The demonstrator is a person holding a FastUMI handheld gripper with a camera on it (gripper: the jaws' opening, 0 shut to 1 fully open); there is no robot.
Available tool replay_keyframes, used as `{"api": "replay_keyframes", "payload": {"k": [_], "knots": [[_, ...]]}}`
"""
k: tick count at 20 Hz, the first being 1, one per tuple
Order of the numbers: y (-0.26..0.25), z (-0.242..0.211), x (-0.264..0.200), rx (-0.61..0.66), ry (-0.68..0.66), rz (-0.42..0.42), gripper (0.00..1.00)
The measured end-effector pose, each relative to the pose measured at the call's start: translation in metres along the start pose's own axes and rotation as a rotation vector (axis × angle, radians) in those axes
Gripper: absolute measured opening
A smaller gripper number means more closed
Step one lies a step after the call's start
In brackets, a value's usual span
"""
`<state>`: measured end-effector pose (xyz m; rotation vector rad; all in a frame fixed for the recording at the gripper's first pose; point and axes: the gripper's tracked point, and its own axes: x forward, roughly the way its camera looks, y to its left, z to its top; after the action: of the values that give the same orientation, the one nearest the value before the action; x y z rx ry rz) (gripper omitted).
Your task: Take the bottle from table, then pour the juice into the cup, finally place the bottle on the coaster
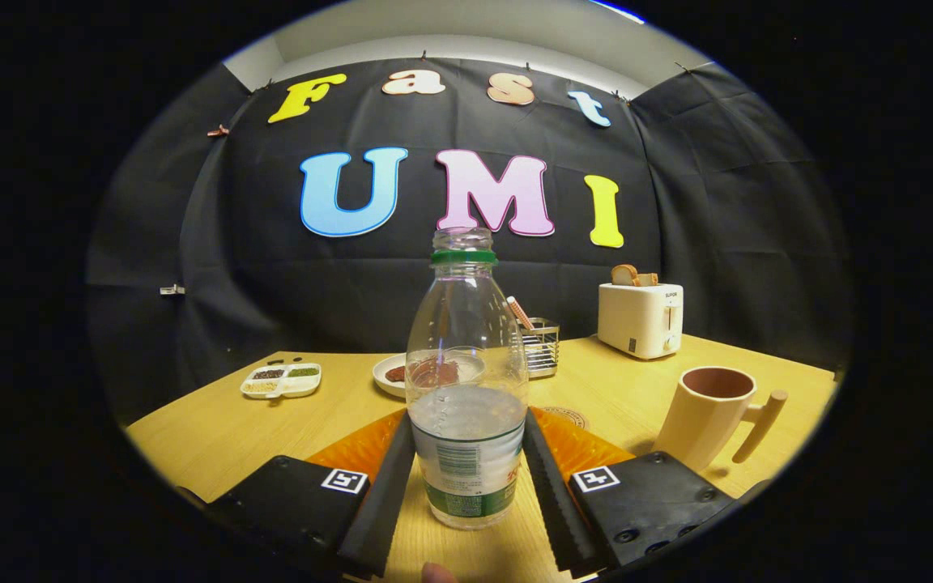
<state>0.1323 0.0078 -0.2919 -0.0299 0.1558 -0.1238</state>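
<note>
Jaws clenched on bottle (466,389) standing on wooden table (215,429); cup (709,417) right, black cloth wall behind

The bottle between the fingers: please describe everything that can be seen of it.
The bottle is clear plastic, upright on the wooden table. It has no cap; a green ring sits under its open mouth. Clear liquid fills it to under half, and a label wraps the lower part. It stands between the fingers of the hand-held gripper, which lie close along its sides; whether they press on it cannot be told. The cup stands apart to its right.
</note>
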Motion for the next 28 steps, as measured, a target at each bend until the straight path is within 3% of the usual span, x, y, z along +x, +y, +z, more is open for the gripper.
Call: {"api": "replay_keyframes", "payload": {"k": [12,18,28], "knots": [[-0.006,0.056,-0.025,0.151,0.015,-0.016,0.76],[-0.012,0.056,-0.029,0.367,0.087,0.015,0.76],[-0.035,0.034,-0.028,0.75,0.17,-0.02,0.76]]}}
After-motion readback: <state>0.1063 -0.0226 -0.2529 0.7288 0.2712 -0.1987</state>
